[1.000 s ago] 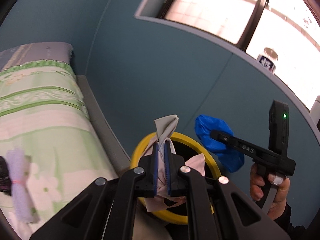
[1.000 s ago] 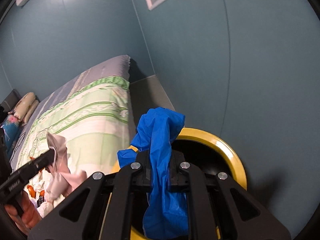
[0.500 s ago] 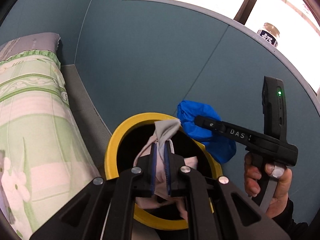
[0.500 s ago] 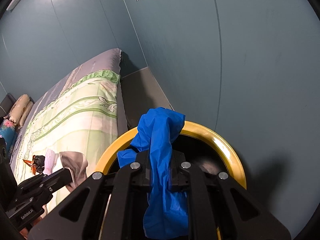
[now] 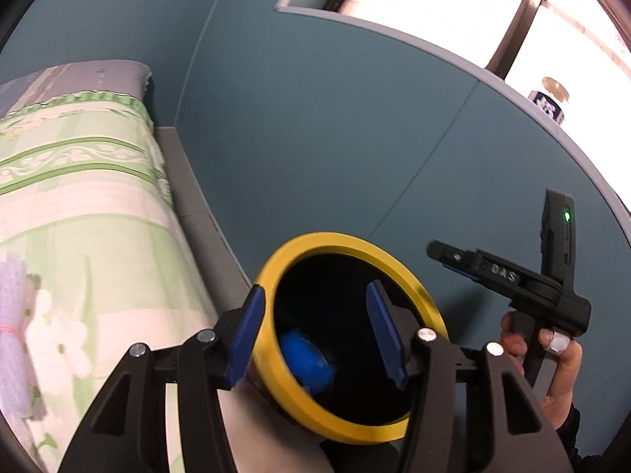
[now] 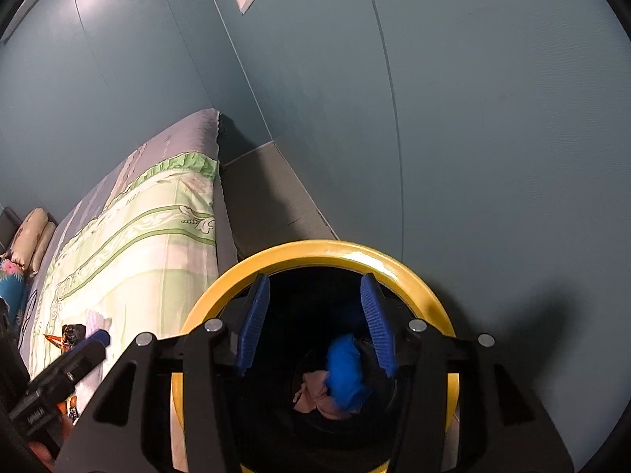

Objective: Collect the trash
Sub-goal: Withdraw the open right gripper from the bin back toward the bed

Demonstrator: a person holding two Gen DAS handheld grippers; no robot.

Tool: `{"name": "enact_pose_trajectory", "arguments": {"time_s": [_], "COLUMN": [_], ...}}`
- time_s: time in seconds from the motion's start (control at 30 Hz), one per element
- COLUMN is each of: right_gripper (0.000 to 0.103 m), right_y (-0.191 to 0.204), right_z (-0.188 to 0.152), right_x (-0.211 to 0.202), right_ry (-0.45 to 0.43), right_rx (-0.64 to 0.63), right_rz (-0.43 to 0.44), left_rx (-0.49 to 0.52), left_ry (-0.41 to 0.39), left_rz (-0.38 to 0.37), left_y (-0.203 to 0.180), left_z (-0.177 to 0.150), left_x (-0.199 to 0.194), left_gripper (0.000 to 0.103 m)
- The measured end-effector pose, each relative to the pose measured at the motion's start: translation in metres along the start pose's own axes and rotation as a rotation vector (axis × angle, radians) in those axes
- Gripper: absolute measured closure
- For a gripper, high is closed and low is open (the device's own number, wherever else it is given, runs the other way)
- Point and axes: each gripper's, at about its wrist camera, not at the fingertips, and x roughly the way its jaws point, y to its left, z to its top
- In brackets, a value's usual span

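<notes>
A black bin with a yellow rim (image 5: 347, 244) (image 6: 410, 272) stands on the floor between the bed and the blue wall. Inside it lie a crumpled blue glove (image 6: 347, 374) (image 5: 305, 362) and a pinkish-grey cloth scrap (image 6: 315, 390). My left gripper (image 5: 315, 315) hovers over the bin mouth, its jaws opening with nothing between them. My right gripper (image 6: 315, 315) also hangs above the bin, jaws opening and empty; it shows from the side in the left wrist view (image 5: 445, 254), held by a hand (image 5: 560, 358).
A bed with a green floral cover (image 5: 79, 216) (image 6: 130, 244) runs along the left, a grey strip of floor (image 6: 268, 205) beside it. A small dark wrapper (image 6: 73, 333) and a pale lilac bundle (image 5: 12, 315) lie on the bed. A jar (image 5: 550, 98) sits on the window sill.
Both grippers opened over the bin. The blue glove left the right gripper and the pinkish-grey cloth left the left one; both now lie inside the bin.
</notes>
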Motion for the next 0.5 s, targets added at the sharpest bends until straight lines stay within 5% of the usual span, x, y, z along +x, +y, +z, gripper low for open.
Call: {"name": "enact_pose_trajectory", "arguments": {"time_s": [0.37, 0.5], "right_gripper": [0.057, 0.049], "right_y": [0.041, 0.071], "right_z": [-0.020, -0.027], "right_x": [-0.028, -0.043], "right_ry": [-0.023, -0.046], "right_rx": [-0.107, -0.170], "right_rz": [0.048, 0.085], "left_rx": [-0.037, -0.049], "left_ry": [-0.131, -0.177], "left_rz": [0.118, 0.168], "left_y": [0.035, 0.049], "left_z": [0.004, 0.000], "left_x": [-0.086, -0.126], "left_gripper": [0.037, 0.028]}}
